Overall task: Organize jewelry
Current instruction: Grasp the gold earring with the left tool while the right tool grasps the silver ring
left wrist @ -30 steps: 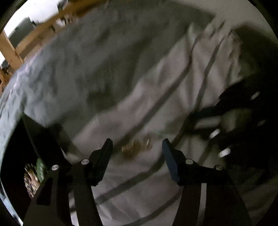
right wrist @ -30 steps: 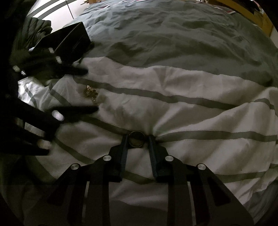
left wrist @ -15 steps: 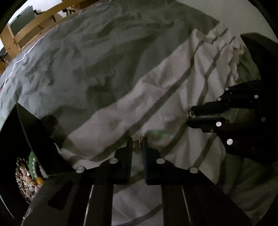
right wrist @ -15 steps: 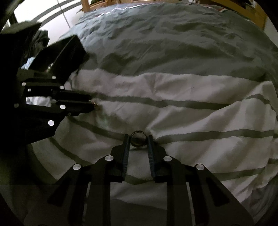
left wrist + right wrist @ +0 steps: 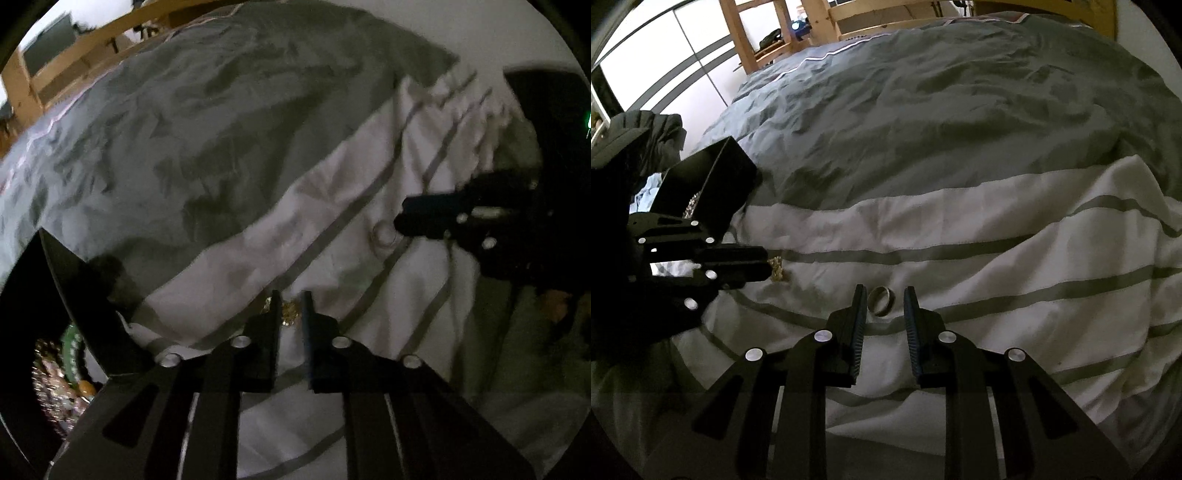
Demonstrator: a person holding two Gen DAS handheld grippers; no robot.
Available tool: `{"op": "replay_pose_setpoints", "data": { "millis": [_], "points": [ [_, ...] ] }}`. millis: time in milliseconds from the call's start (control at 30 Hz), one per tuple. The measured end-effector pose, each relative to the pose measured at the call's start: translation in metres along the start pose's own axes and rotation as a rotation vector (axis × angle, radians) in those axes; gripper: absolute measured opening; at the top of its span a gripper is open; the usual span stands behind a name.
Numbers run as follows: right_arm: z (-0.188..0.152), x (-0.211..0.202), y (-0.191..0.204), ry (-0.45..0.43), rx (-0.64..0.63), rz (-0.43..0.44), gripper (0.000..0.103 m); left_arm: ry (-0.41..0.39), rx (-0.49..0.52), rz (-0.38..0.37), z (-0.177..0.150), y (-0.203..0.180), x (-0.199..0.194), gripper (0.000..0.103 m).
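- The left gripper pointed down at the white striped cloth. Its jaws were close together and had just been opening a little.
- A small gold piece sat between its tips. I could not tell if the pads pinched it or only stood around it.
- The right gripper had its jaws a little apart. A silver ring was between the tips, lying tilted on the cloth. There was a gap beside it, so it did not look pinched.
- The ring lay near the middle of the cloth. The gold piece lay to its left.
- A black box stood open at the far left, on the edge of the grey bed cover. Beads were already inside.
- The ring looked hard, smooth and very light. I think it could slip or roll away easily. It would be best to squeeze it across its two outer sides.
- The gold piece looked tiny and floppy, like a little chain. I think it could catch on the soft cloth or drop out. It would be best to pinch it at its thick middle bunch, gently.
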State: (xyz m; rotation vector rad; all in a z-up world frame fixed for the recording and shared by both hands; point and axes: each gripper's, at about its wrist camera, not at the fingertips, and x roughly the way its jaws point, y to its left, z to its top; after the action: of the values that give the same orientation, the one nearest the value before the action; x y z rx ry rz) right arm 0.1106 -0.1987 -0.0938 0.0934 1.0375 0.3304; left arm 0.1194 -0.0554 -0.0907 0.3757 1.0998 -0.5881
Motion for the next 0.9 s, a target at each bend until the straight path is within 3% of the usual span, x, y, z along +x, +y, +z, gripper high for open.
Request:
{"op": "replay_pose_setpoints", "data": {
  "millis": [33, 67, 167, 200, 267, 367, 533, 733, 900],
  "points": [
    [0.0, 0.001, 0.001, 0.003, -0.007, -0.003, 0.021, 0.001, 0.013, 0.004, 0.0, -0.003, 0.001, 0.047],
    [0.0, 0.001, 0.002, 0.004, -0.011, -0.006, 0.021, -0.008, 0.02, 0.021, 0.0, -0.004, 0.0, 0.064],
    [0.0, 0.001, 0.002, 0.005, -0.018, -0.007, 0.021, 0.003, 0.006, 0.031, 0.0, -0.001, 0.003, 0.063],
    [0.0, 0.001, 0.002, 0.006, -0.017, -0.007, 0.021, 0.024, -0.005, 0.031, 0.0, 0.002, 0.008, 0.062],
    [0.0, 0.001, 0.002, 0.006, -0.018, -0.007, 0.021, 0.053, -0.006, 0.013, 0.0, 0.002, 0.015, 0.033],
    [0.0, 0.0, 0.001, 0.004, -0.017, -0.006, 0.021, 0.061, 0.012, -0.004, 0.0, -0.001, 0.018, 0.016],
    [0.001, 0.001, 0.002, -0.001, -0.009, -0.009, 0.021, 0.011, -0.018, -0.011, 0.002, 0.005, 0.008, 0.009],
    [0.002, -0.003, 0.001, -0.02, -0.007, -0.01, 0.021, -0.047, -0.029, -0.023, 0.004, 0.01, -0.006, 0.009],
    [0.003, -0.005, 0.0, -0.027, -0.005, -0.016, 0.021, -0.011, -0.024, -0.018, 0.004, 0.005, 0.0, 0.009]
  ]
}}
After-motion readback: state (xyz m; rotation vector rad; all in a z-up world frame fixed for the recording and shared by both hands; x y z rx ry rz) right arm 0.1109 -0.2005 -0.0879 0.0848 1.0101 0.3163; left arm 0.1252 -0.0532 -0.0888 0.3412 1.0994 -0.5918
